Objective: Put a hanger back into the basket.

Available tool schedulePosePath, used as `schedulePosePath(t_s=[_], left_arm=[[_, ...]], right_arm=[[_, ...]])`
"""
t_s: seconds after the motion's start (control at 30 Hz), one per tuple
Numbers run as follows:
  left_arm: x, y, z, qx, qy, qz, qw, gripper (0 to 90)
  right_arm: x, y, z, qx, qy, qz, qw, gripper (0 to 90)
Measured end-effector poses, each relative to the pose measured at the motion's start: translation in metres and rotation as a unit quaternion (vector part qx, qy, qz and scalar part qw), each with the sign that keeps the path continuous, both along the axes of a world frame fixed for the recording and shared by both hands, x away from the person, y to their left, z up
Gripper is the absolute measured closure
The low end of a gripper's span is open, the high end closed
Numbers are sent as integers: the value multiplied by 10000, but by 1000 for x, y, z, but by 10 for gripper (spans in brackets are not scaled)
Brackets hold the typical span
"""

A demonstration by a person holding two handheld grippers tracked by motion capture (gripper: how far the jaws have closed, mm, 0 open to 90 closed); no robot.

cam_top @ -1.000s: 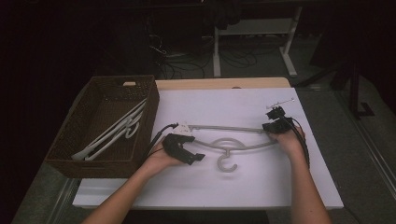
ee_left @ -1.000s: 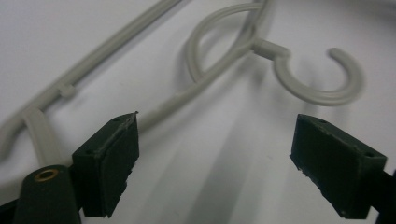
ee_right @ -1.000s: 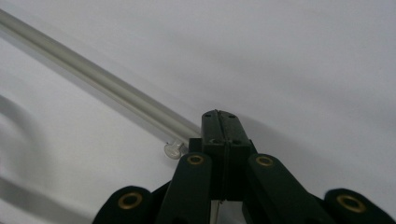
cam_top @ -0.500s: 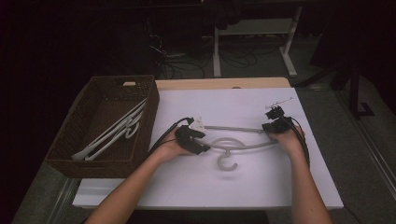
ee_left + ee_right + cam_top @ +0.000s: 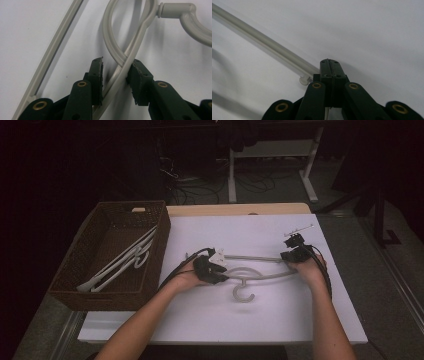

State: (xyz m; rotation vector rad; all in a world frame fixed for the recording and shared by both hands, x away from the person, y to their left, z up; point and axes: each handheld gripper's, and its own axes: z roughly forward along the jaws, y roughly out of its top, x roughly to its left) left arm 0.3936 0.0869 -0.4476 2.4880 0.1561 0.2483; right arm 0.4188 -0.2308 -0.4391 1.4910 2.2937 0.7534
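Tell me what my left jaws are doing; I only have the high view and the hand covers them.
Observer: The left gripper is open, jaws on either side of the hanger arm, one pad touching it.
Operator: And the right one?
Observer: The right gripper has its jaws pressed together; in the right gripper view they sit beside the end of the hanger's bar.
Operator: Is it clamping the hanger?
Observer: I cannot tell; nothing shows between the pads.
Operator: Where is the hook from the left jaws?
Observer: Ahead of them, to the upper right in the left gripper view.
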Motion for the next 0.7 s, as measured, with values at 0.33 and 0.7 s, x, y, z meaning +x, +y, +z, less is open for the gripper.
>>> schedulePosePath(t_s=[0.33, 0.7], left_arm=[[-8, -3, 1, 112, 11, -321, 9994, 710], [-8, -2, 3, 129, 260, -235, 9993, 812]], right_arm=[[0, 0, 3, 18, -37, 41, 10000, 869], [-8, 4, 25, 425, -367, 231, 9982, 711]])
